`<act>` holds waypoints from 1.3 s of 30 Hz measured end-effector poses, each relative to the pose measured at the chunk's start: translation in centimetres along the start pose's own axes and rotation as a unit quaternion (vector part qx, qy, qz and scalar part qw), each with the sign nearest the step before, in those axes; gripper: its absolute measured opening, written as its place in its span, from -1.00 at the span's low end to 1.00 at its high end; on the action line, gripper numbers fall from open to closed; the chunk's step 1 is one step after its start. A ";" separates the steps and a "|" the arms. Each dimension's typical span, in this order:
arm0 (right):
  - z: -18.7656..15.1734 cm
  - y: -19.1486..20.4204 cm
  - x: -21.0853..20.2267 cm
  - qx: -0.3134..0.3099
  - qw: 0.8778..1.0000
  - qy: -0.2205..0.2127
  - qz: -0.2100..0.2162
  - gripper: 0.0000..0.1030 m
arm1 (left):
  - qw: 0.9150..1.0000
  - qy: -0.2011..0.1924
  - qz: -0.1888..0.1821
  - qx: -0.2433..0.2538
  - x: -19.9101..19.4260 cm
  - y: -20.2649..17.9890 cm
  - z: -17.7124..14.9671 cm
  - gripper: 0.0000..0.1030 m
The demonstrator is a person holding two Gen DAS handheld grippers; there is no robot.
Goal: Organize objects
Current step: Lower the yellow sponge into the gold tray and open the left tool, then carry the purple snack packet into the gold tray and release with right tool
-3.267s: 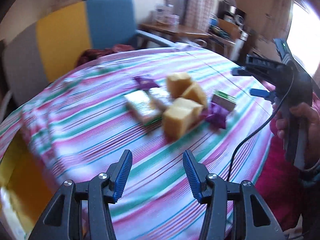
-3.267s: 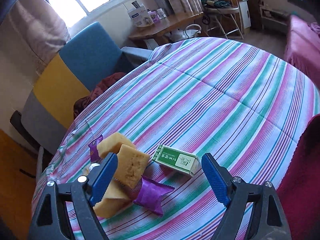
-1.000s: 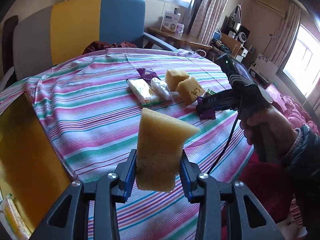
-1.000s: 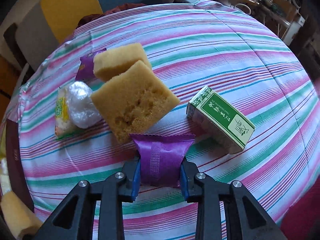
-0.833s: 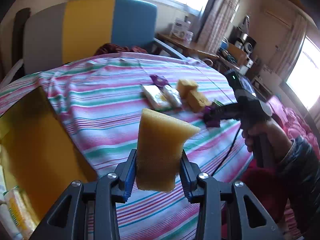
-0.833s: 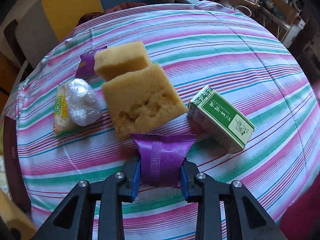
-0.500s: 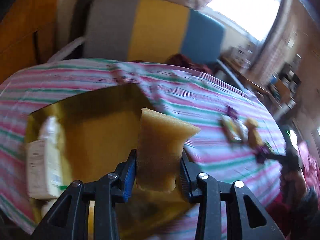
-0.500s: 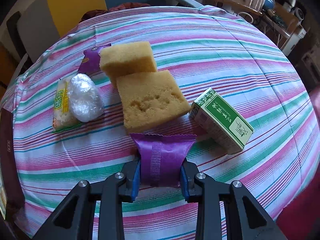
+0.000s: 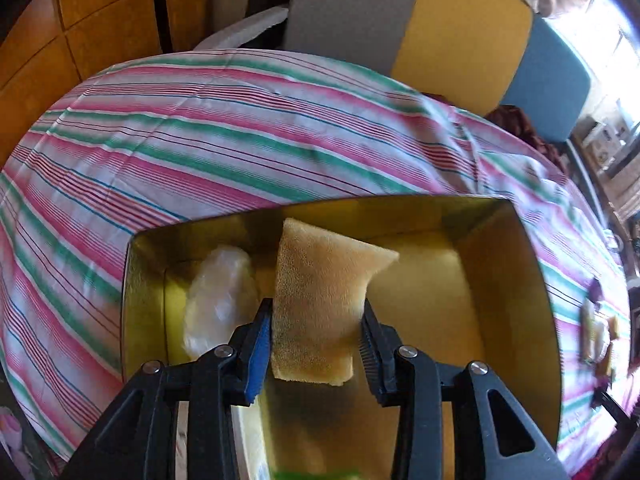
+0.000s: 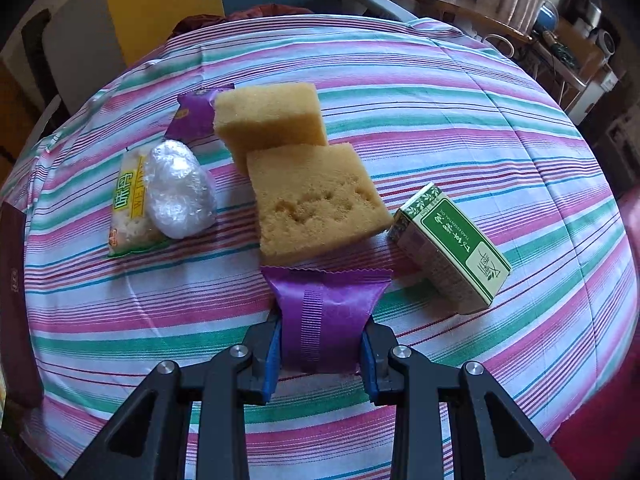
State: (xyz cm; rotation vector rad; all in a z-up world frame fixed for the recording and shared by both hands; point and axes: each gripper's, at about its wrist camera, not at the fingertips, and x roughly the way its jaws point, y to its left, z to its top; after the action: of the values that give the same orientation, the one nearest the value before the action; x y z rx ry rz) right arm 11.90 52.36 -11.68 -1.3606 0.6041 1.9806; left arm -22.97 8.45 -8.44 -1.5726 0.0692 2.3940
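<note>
In the left wrist view, my left gripper [image 9: 316,336] hangs over an open gold box [image 9: 532,280] with a yellow sponge [image 9: 320,296] between its pads. Its jaws are opening, and the pads still touch the sponge. A clear-wrapped lump [image 9: 220,300] lies in the box's left corner. In the right wrist view, my right gripper [image 10: 320,344] is shut on a purple packet [image 10: 324,312] just above the striped cloth. Beyond it lie two yellow sponges [image 10: 316,200], [image 10: 272,116], a green carton [image 10: 452,244], a clear-wrapped ball [image 10: 176,188], a yellow-green snack packet [image 10: 128,208] and another purple packet [image 10: 192,112].
The round table wears a striped cloth [image 9: 200,140] that drops off at the edges. A grey, yellow and blue chair [image 9: 460,32] stands behind it, beside wooden cabinets [image 9: 80,40]. A dark red strip [image 10: 12,280] lies at the table's left edge in the right wrist view.
My left gripper has swung left from the table's middle with the sponge and now sits lower over the gold box. My right gripper has kept still with the purple packet in it.
</note>
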 end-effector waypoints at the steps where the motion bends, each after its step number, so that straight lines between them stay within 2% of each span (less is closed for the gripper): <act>1: -0.8 -0.8 -0.4 -0.001 1.000 0.000 0.000 -0.37 | 1.000 0.004 0.010 0.003 0.6 0.1 0.2 -0.17; 4: -1.0 -1.1 -0.6 -0.005 1.000 -0.001 0.000 -0.37 | 0.999 0.011 0.041 -0.008 1.5 0.7 0.9 -0.09; 7: -1.1 -1.4 -0.8 -0.005 1.000 -0.002 0.000 -0.37 | 0.999 0.008 0.023 -0.022 1.1 1.1 1.1 -0.06; 15: -0.9 -1.1 -0.9 -0.012 1.000 -0.003 -0.006 -0.37 | 0.998 -0.047 0.031 -0.003 -2.3 0.4 -0.3 0.01; 18: 0.0 -0.1 -0.1 -0.016 1.000 -0.004 -0.006 -0.37 | 0.996 -0.078 0.033 0.005 -4.4 0.1 -1.7 0.02; 24: -0.9 1.5 -0.8 -0.049 0.999 -0.010 0.008 -0.37 | 0.992 -0.123 0.021 0.023 -8.5 -0.8 -6.2 0.02; 31: -2.2 3.5 -0.7 -0.090 0.995 0.002 0.029 -0.37 | 0.989 -0.141 0.008 0.052 -11.3 -1.8 -10.3 0.02; 39: -3.1 5.0 -1.5 -0.102 0.994 0.011 0.047 -0.37 | 0.987 -0.151 -0.016 0.053 -12.6 -1.6 -11.9 0.02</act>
State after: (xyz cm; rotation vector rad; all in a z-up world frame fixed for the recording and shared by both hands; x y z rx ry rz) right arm 10.56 46.44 -11.32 -1.5018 0.4937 2.1528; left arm -7.23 5.22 -1.76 -1.1421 0.1075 2.5291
